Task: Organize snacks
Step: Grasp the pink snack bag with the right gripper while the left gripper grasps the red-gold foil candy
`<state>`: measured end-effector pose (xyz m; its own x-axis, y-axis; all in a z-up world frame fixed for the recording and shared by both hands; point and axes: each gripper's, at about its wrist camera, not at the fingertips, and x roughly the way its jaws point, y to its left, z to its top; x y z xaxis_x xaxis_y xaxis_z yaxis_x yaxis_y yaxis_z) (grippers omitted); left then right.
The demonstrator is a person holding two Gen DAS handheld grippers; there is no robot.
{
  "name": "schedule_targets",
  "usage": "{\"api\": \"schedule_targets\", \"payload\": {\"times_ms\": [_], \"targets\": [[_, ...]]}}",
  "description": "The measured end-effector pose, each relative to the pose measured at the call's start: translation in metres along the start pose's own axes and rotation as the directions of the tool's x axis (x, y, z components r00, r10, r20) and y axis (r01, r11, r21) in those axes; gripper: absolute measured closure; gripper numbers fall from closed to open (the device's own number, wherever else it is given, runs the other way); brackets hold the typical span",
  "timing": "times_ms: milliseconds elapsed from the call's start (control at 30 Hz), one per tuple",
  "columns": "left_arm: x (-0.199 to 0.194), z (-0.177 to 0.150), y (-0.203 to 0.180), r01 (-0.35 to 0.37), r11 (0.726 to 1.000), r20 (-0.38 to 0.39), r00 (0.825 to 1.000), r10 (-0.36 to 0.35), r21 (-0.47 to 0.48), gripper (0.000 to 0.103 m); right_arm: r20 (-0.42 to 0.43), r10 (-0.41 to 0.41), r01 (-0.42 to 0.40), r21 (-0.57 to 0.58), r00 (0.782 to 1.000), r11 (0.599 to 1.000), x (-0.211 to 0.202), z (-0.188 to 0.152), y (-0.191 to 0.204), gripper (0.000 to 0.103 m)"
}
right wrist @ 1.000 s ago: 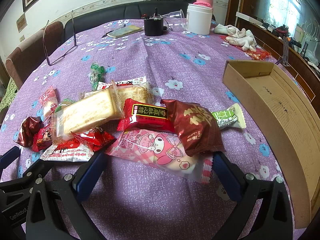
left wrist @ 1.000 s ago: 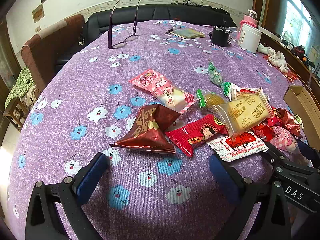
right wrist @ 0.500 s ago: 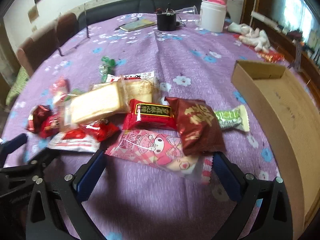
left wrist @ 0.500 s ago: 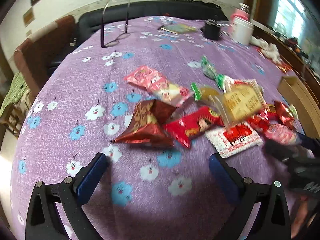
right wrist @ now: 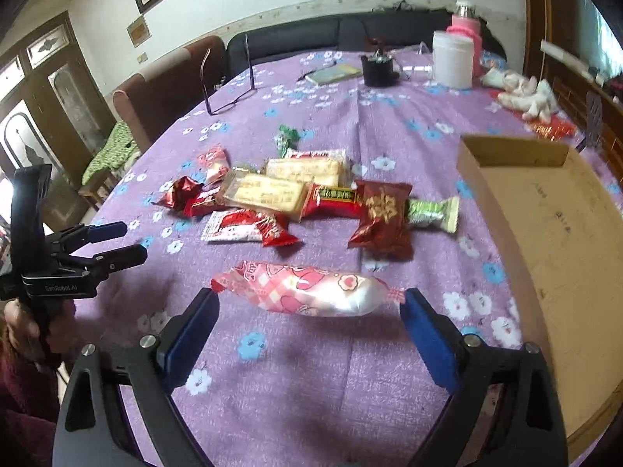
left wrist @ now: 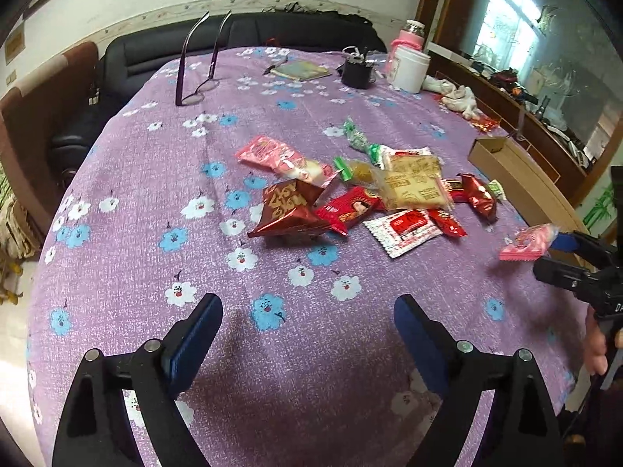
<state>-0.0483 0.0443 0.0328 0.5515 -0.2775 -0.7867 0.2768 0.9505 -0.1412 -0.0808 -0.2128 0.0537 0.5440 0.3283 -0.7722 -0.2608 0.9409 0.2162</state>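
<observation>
- Right wrist view only: the pink snack pack [right wrist: 307, 292] is seen held lengthwise between the widely spread fingers of the right gripper [right wrist: 309, 313], raised above the tablecloth [right wrist: 272, 408], beside the cardboard box [right wrist: 553, 233].
- Left wrist view: the left gripper [left wrist: 307, 321] is shown wide open, holding nothing, short of the snack pile [left wrist: 370, 202].
- Compared with one second earlier, the pack has been lifted from the pile.

Your left gripper [left wrist: 307, 330] hangs wide open over bare purple cloth [left wrist: 117, 272], short of the snack pile [left wrist: 350, 198]. At the right edge your right gripper [left wrist: 560, 251] grips a pink packet [left wrist: 527, 242] by its end, lifted off the cloth, beside the cardboard tray [left wrist: 518, 179].
</observation>
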Motion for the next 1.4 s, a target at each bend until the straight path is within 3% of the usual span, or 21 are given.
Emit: {"api": "schedule_targets", "payload": {"times_ms": [100, 233, 400, 600, 667, 733, 767, 867, 1033, 1100, 1133, 1200, 1233, 1267, 1300, 1333, 1400], "targets": [[-0.004, 0.000, 0.000, 0.015, 1.000, -0.002, 1.000, -0.015, 0.005, 0.011, -0.028, 0.040, -0.040, 0.006, 0.999, 0.999, 0.006, -0.003, 0.000, 0.009], [-0.002, 0.008, 0.004, 0.021, 1.000, -0.004, 1.000, -0.021, -0.002, 0.011, -0.023, 0.015, -0.016, -0.045, 1.000, 0.999, 0.001, -0.009, 0.008, 0.009], [0.004, 0.035, 0.014, 0.057, 0.998, -0.029, 0.998, -0.058, -0.029, 0.011, 0.031, 0.023, -0.021, -0.061, 0.999, 0.998, -0.013, -0.011, 0.008, 0.008], [0.030, 0.057, 0.016, 0.019, 0.998, -0.049, 0.999, -0.022, -0.061, 0.011, 0.066, -0.042, 0.049, -0.101, 0.997, 0.994, -0.009, -0.015, 0.019, 0.006], [0.038, 0.059, 0.016, -0.001, 0.998, -0.060, 0.998, -0.003, -0.061, 0.018, 0.068, -0.050, 0.057, -0.104, 0.996, 0.993, -0.006, -0.018, 0.020, 0.006], [0.047, 0.058, 0.014, -0.034, 0.999, -0.074, 0.997, 0.031, -0.042, 0.043, 0.067, -0.032, 0.038, -0.093, 0.997, 0.995, -0.006, -0.021, 0.018, 0.006], [0.052, 0.056, 0.014, -0.047, 0.998, -0.081, 0.996, 0.044, -0.038, 0.045, 0.068, -0.020, 0.026, -0.083, 0.997, 0.996, -0.007, -0.022, 0.016, 0.006], [0.059, 0.054, 0.018, -0.044, 0.998, -0.086, 0.996, 0.039, -0.051, 0.047, 0.071, 0.017, -0.013, -0.056, 0.997, 0.998, -0.009, -0.024, 0.009, 0.006], [0.059, 0.054, 0.020, -0.052, 0.997, -0.072, 0.996, 0.048, -0.055, 0.047, 0.096, 0.149, -0.144, -0.051, 0.984, 0.988, -0.015, -0.027, 0.007, 0.000], [0.059, 0.054, 0.019, -0.057, 0.997, -0.071, 0.996, 0.053, -0.049, 0.047, 0.043, 0.060, -0.056, -0.071, 0.997, 0.996, -0.006, -0.026, 0.012, 0.000], [0.059, 0.054, 0.018, -0.059, 0.997, -0.070, 0.996, 0.056, -0.045, 0.047, 0.055, 0.059, -0.054, -0.076, 0.997, 0.996, -0.007, -0.027, 0.014, 0.000], [0.059, 0.053, 0.018, -0.062, 0.997, -0.068, 0.996, 0.059, -0.040, 0.047, 0.081, 0.209, -0.204, -0.065, 0.975, 0.977, -0.017, -0.027, 0.019, 0.000], [0.058, 0.053, 0.018, -0.060, 0.997, -0.067, 0.996, 0.057, -0.042, 0.047, 0.091, 0.204, -0.199, -0.069, 0.975, 0.978, -0.020, -0.026, 0.022, 0.000], [0.059, 0.053, 0.018, -0.059, 0.997, -0.068, 0.996, 0.055, -0.044, 0.047, 0.102, 0.149, -0.140, -0.088, 0.984, 0.986, -0.021, -0.025, 0.025, 0.000], [0.058, 0.053, 0.019, -0.056, 0.997, -0.068, 0.996, 0.053, -0.048, 0.047, 0.112, 0.037, -0.021, -0.137, 0.993, 0.990, -0.020, -0.024, 0.030, 0.000], [0.058, 0.053, 0.019, -0.054, 0.997, -0.066, 0.997, 0.051, -0.052, 0.047, 0.115, -0.011, 0.029, -0.160, 0.993, 0.987, -0.019, -0.024, 0.031, 0.000], [0.058, 0.052, 0.018, -0.058, 0.998, -0.062, 0.997, 0.056, -0.036, 0.047, 0.072, 0.015, -0.003, -0.170, 0.997, 0.986, -0.021, -0.023, 0.029, 0.000]]}}
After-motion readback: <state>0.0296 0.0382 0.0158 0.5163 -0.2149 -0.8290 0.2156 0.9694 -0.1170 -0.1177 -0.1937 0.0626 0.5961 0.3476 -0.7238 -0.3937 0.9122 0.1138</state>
